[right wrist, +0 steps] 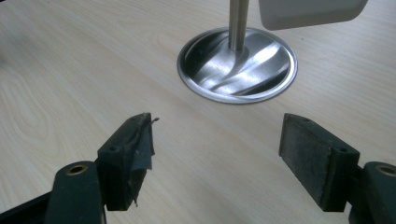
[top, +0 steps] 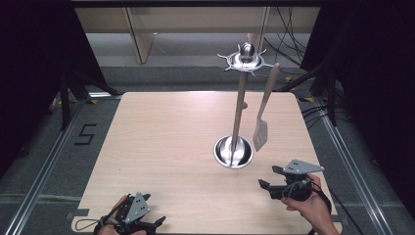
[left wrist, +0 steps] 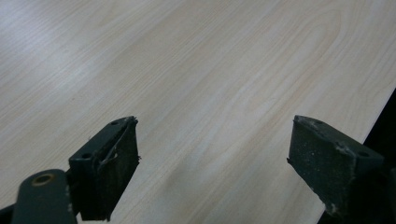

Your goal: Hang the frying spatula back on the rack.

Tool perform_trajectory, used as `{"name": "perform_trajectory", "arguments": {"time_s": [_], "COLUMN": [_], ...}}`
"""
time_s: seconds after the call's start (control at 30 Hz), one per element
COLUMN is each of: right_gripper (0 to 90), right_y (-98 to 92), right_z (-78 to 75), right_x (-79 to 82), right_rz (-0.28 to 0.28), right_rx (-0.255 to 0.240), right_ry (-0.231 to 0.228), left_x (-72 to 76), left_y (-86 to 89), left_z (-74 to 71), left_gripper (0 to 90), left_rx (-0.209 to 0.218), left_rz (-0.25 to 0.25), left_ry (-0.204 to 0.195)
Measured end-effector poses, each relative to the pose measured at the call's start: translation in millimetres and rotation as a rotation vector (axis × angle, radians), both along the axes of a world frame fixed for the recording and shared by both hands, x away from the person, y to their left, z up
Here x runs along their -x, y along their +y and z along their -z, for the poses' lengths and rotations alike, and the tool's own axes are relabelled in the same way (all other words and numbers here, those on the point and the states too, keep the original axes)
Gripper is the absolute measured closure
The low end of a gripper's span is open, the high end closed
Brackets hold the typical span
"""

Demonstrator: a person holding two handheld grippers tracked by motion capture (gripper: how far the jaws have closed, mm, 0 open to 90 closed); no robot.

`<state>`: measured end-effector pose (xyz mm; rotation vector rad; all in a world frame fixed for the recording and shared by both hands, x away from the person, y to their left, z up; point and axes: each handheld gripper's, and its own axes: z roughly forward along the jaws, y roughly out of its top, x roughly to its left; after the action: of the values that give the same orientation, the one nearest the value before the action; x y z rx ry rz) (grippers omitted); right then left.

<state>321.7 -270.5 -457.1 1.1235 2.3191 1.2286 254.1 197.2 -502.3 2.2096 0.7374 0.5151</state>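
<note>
A steel utensil stand (top: 240, 98) rises from a round dished base (top: 233, 152) at the table's centre-right, topped by a hook ring (top: 245, 60). One pale spatula (top: 263, 110) hangs from a hook, its blade (right wrist: 310, 11) just above the base (right wrist: 237, 65). My right gripper (top: 270, 178) rests near the front right, open and empty, pointing toward the stand; its pads (right wrist: 133, 154) stand far apart. My left gripper (top: 151, 213) sits at the front left edge, open and empty, with its pads (left wrist: 109, 172) over bare wood.
The light wooden table (top: 171, 137) is ringed by grey floor with metal rails. Cables lie on the floor at the back right. Black curtains stand at both sides. The table's right edge (left wrist: 378, 112) runs beside the left gripper's right jaw.
</note>
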Motion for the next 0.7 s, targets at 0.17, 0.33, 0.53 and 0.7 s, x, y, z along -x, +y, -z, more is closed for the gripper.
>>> {"name": "perform_trajectory", "arguments": {"time_s": [0.17,0.33,0.53,0.7], "right_gripper": [26.8,26.1,24.5,24.4], "right_y": [-3.2,-2.2,-0.8,-0.7], "right_z": [6.7,10.4,17.0,18.2], "right_x": [3.1,8.9,14.1,18.8], "right_rz": [-0.008,0.019,0.008,0.012], "right_rx": [0.016,0.0,-0.005,0.013], "right_ry": [-0.017,-0.003,0.004,0.009], "left_x": [-0.1,-0.1,0.6,0.4], "left_y": [0.1,0.4,0.0,1.0], "left_z": [-0.1,-0.6,-1.2,-2.2], "left_gripper": [15.2,15.2,15.2,15.2], "left_rx": [-0.008,-0.012,-0.019,-0.036], "left_rz": [0.001,0.005,0.007,0.017], "left_ry": [-0.004,-0.005,0.0,-0.001]}}
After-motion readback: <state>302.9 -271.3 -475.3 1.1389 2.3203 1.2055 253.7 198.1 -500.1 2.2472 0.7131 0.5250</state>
